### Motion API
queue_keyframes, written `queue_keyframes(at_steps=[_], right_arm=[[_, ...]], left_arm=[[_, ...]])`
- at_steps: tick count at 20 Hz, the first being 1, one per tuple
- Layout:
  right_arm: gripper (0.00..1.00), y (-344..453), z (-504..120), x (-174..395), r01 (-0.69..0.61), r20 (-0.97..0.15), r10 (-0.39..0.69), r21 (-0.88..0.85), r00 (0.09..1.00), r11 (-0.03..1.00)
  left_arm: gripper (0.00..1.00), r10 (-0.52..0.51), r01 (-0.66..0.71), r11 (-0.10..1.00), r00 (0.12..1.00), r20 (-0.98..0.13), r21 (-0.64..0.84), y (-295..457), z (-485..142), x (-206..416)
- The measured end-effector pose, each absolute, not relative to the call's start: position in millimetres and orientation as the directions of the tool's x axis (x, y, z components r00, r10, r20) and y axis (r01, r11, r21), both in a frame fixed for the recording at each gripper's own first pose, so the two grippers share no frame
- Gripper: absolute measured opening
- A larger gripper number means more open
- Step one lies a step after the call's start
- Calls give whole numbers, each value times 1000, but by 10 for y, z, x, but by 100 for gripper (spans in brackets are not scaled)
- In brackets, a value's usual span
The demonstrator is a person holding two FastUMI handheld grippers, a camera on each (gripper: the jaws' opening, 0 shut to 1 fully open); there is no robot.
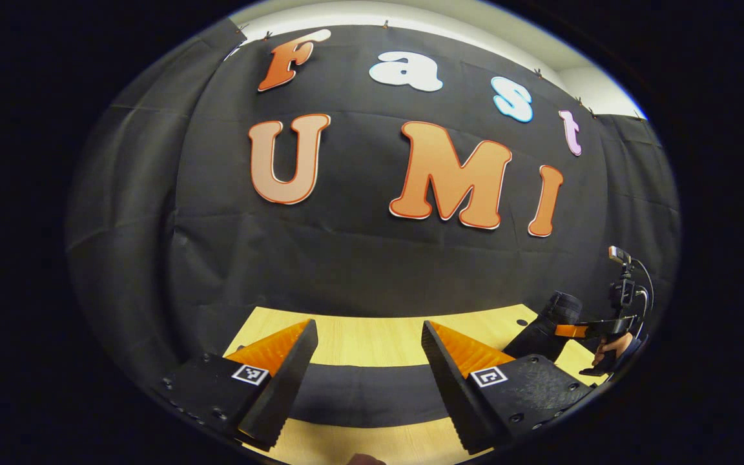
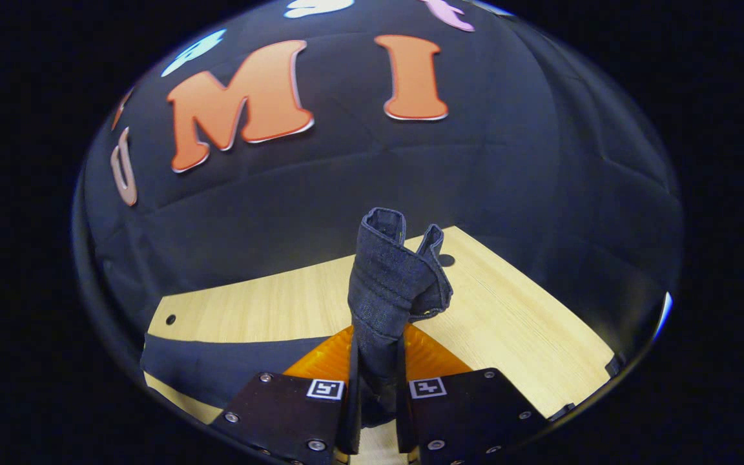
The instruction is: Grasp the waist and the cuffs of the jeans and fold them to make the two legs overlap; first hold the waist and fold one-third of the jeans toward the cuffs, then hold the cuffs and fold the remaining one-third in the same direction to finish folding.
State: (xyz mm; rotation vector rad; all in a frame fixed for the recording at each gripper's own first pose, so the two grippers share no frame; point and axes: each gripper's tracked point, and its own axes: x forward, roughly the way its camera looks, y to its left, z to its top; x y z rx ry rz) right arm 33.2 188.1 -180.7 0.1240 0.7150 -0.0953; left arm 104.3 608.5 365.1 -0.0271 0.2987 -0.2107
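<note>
Right gripper (image 2: 377,381) is clamped on a bunched end of the jeans (image 2: 388,284), which stands up between its fingers above the wooden table (image 2: 507,316). I cannot tell whether that end is waist or cuffs. Left gripper (image 1: 365,381) hangs with its jaws spread wide and nothing between them, above a flat band of the dark denim lying across the table. In the left gripper view I also see the right gripper farther off, lifting cloth. I judge a fold is under way; the folded stack is not yet finished.
</note>
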Motion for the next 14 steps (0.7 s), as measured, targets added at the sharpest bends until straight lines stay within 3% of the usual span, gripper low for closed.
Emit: queue_keyframes(at_steps=[9,14], right_arm=[[22,1945,-1874,322,-80,-669,65,8,740,997],[23,1904,-2093,151,-178,-759,87,-39,645,983]], left_arm=[[97,-119,98,992,938,-325,-80,6715,3502,1111],[97,-52,20,996,932,-358,-93,7141,3403,1066]])
